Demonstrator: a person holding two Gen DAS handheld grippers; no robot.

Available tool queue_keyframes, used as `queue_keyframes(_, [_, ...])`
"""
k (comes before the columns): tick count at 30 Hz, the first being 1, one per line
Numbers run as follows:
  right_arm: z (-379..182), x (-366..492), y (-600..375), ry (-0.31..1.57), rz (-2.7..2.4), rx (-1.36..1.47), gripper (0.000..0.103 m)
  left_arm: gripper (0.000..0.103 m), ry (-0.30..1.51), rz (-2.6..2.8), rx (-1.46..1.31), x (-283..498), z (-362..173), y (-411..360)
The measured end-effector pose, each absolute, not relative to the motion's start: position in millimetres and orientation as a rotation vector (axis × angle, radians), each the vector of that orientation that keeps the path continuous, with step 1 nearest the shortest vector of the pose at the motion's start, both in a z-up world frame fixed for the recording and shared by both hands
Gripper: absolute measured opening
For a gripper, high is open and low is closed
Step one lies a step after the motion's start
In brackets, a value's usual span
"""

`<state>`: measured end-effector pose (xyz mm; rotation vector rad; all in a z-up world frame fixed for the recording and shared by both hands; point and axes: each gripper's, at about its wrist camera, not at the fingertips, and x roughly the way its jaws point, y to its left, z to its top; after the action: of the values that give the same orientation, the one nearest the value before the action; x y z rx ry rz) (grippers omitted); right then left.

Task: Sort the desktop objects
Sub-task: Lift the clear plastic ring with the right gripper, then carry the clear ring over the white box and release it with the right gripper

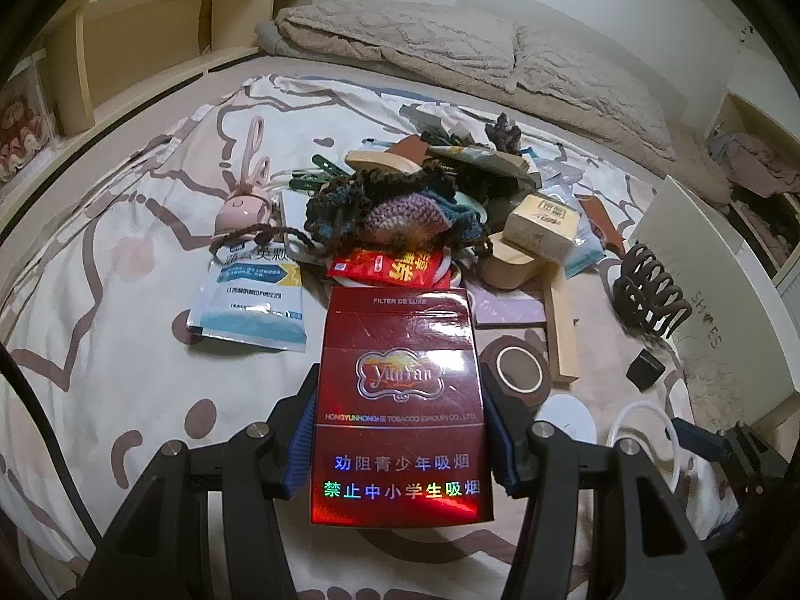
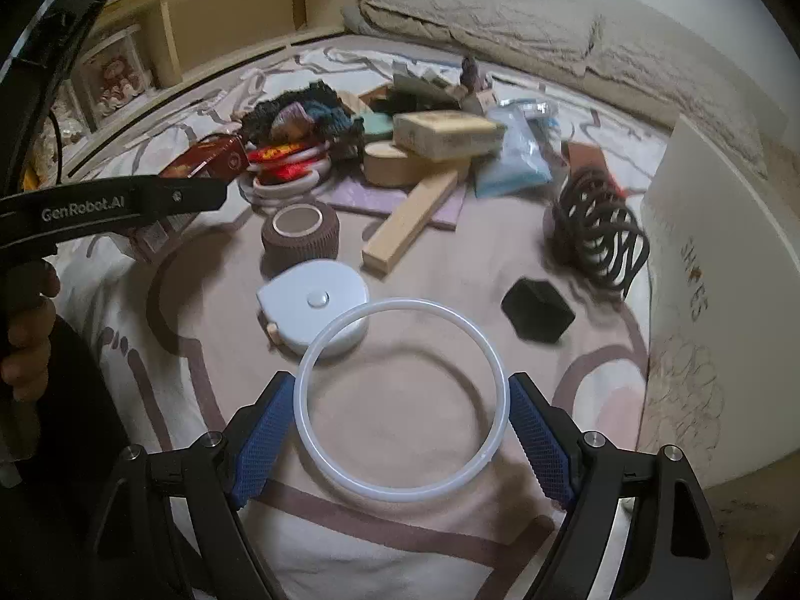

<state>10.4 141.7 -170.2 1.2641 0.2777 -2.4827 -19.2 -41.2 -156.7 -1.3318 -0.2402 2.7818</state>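
Observation:
My left gripper [image 1: 400,430] is shut on a red cigarette pack [image 1: 400,400], held above the bedspread in front of the pile of objects. The same pack shows in the right wrist view [image 2: 210,162], behind the left gripper's black arm [image 2: 115,205]. My right gripper [image 2: 400,430] holds a translucent white ring [image 2: 310,365] between its blue pads [image 2: 262,435], jaws wide on the ring's sides. The pile holds a crocheted pouch [image 1: 400,205], a yellow box [image 1: 542,225] and a red sachet [image 1: 395,267].
A white shoe box [image 2: 725,275] stands at the right. Near it lie a brown hair claw [image 2: 600,230], a small black box [image 2: 537,317], a white tape measure [image 2: 315,310], a brown tape roll [image 2: 300,237] and a wooden block [image 2: 410,222]. Shelves and pillows are behind.

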Motion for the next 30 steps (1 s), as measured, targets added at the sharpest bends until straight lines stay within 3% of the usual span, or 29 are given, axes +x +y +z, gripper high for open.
queue_keyframes(11, [-131.6,17.4,152.7,0.168,-2.579,1.109,0.085,0.056,-0.221,2.785,-1.26,-13.5,-146.2,-36.7])
queue_keyframes(22, [-54.0,36.7,217.4,0.073,-2.802,0.901,0.085,0.056,-0.215,2.794,-1.126,-1.1,-127.2,-22.9])
queue_keyframes(30, [-33.5,29.4,298.0,0.075,-2.98,1.001,0.085,0.056,-0.213,2.78,-1.031,8.1,-112.5,-14.7])
